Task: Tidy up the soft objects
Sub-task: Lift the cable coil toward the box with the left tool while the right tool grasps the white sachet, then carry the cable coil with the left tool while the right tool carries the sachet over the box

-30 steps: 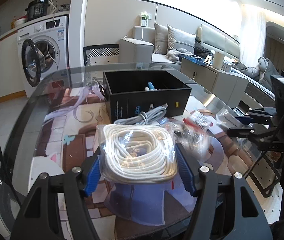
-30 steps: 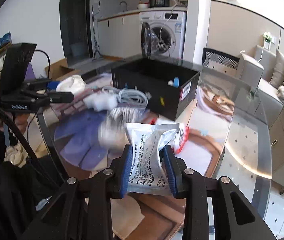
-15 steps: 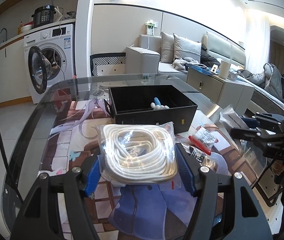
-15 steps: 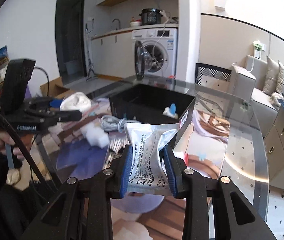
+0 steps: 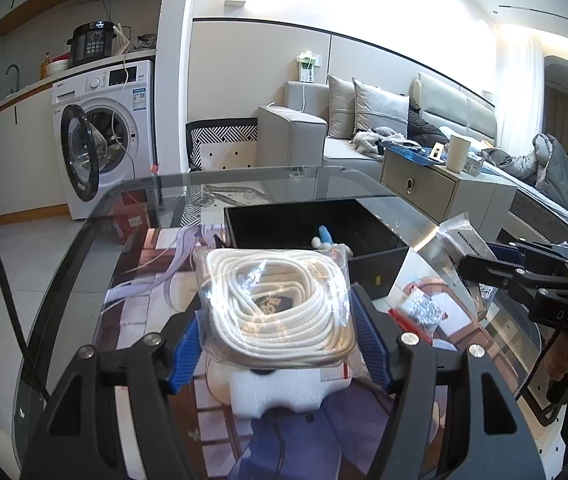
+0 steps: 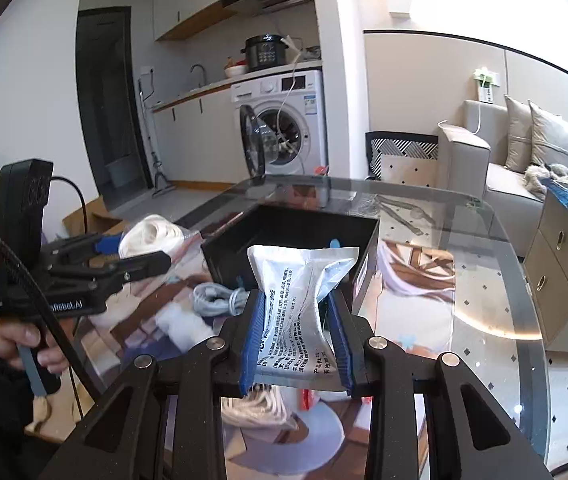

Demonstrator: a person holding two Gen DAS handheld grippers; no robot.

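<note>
Rope (image 5: 280,308), bagged, rides clamped in my left gripper (image 5: 280,344); my right gripper (image 6: 297,340) pinches a pouch (image 6: 297,304). Both hover near the box (image 5: 307,220); next, I judge, lowering each inside.

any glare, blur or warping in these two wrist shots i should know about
Left wrist view: window light blows out the wall above the sofa, and glare streaks the plastic around the bagged white rope. Right wrist view: the top right corner is blown out, the glass table mirrors the room, yet print on the silver pouch stays sharp. Both views: fisheye bends straight edges.
</note>
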